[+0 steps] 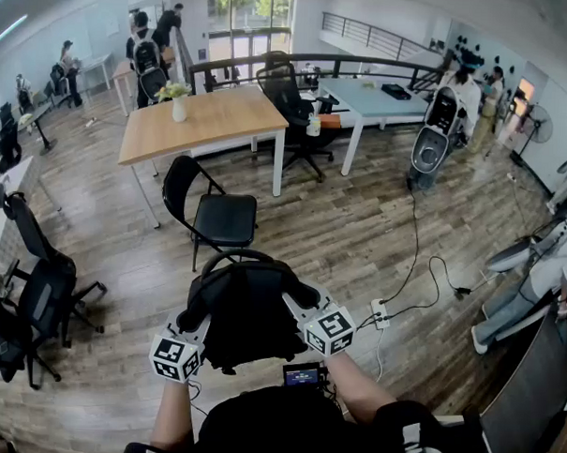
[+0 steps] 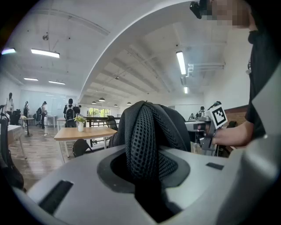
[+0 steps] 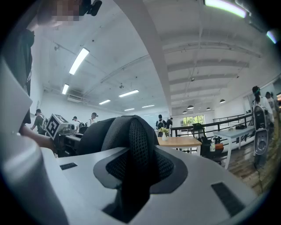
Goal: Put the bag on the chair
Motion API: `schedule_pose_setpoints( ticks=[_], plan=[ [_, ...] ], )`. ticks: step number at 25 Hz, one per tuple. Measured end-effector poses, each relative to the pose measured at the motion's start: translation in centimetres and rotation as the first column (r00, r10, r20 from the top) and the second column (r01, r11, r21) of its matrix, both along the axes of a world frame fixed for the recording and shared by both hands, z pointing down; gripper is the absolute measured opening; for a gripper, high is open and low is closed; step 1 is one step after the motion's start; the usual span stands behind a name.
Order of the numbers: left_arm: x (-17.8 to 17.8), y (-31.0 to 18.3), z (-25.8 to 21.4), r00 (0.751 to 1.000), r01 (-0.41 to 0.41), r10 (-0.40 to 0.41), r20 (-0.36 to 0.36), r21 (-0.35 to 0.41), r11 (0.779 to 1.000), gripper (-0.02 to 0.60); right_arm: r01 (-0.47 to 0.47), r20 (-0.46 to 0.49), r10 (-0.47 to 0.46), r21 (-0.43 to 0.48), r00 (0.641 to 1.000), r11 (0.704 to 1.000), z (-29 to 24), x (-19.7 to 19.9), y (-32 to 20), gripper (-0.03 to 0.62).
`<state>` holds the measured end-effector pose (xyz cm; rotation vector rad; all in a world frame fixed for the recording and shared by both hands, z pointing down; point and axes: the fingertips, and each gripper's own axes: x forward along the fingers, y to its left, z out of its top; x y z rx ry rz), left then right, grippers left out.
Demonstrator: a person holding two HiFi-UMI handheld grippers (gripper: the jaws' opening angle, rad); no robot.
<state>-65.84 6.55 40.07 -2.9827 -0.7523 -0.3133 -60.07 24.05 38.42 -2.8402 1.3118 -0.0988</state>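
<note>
A black backpack [image 1: 245, 313] hangs in the air in front of me, held up from both sides. My left gripper [image 1: 195, 309] is shut on its left mesh shoulder strap [image 2: 147, 140], which fills the gap between the jaws. The right gripper [image 1: 302, 297] is shut on the other mesh strap [image 3: 134, 154] in the same way. Just beyond the bag a black folding chair [image 1: 218, 213] stands with a bare seat, facing me. The lower part of the bag hides the floor between me and the chair.
Behind the chair is a wooden table [image 1: 213, 119] with a vase [image 1: 179, 104]. Black office chairs [image 1: 32, 299] stand at the left. A power strip [image 1: 380, 314] and cable [image 1: 415, 264] lie on the floor at the right. People stand farther off.
</note>
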Motion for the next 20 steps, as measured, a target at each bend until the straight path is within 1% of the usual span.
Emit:
schedule_pose_setpoints(
  ticks=[5, 11, 20],
  plan=[
    [-1.0, -0.2, 0.0, 1.000, -0.010, 0.010, 0.008, -0.001, 1.000, 0.106, 0.005, 0.013, -0.005, -0.005, 1.000, 1.000, 0.1, -1.2, -0.2, 0.120],
    [-1.7, 0.4, -0.2, 1.000, -0.014, 0.014, 0.003, -0.003, 1.000, 0.106, 0.004, 0.005, -0.004, -0.003, 1.000, 1.000, -0.1, -2.0, 0.4, 0.121],
    [-2.4, 0.8, -0.6, 1.000, 0.002, -0.002, -0.004, 0.000, 1.000, 0.106, -0.005, -0.009, 0.005, 0.010, 1.000, 1.000, -0.5, -2.6, 0.9, 0.126]
  ],
)
